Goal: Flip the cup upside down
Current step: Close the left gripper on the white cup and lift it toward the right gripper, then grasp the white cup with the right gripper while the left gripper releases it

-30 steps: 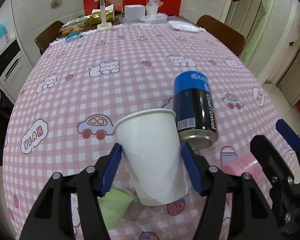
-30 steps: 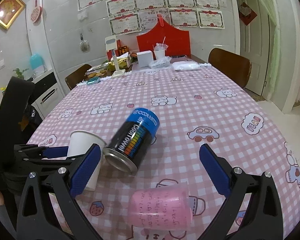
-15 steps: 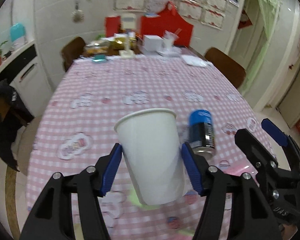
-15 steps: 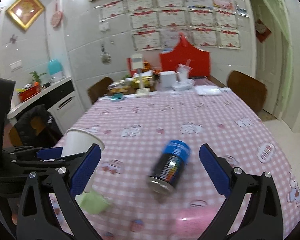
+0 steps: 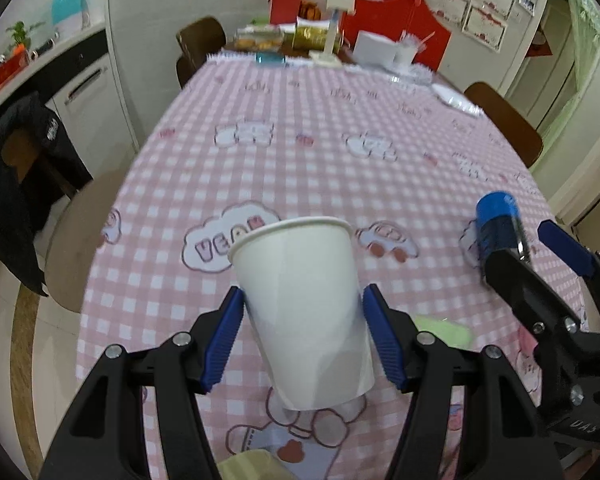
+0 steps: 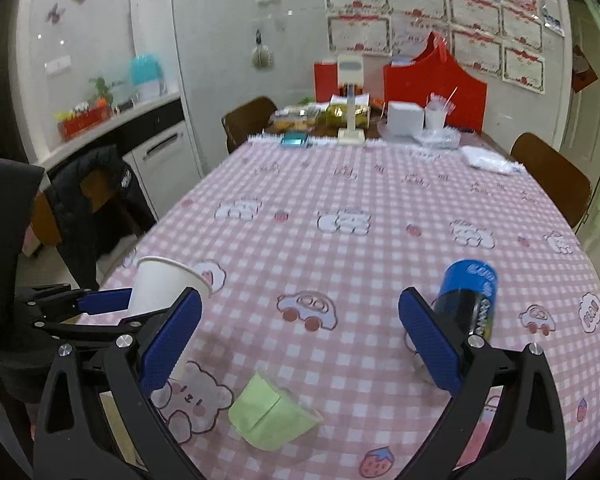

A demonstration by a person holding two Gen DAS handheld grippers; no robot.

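Paper cup [image 5: 304, 312] clamped in left gripper [image 5: 302, 336], mouth up; thin wall may crumple mid-flip. Right gripper [image 6: 300, 340] gapes empty.

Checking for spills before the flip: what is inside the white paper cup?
The white paper cup, mouth up between the left tongs, shows only its outer wall and rim in both views. Its interior is hidden, so contents cannot be told.

Surface [image 6: 380, 240] under pink checked cloth. Blue can [image 6: 470, 300] lying on its side. Green cup [image 6: 270, 416] tipped over, near-left of can. White box [image 6: 406, 120], lamp base [image 6: 352, 134] well beyond can, at far edge.
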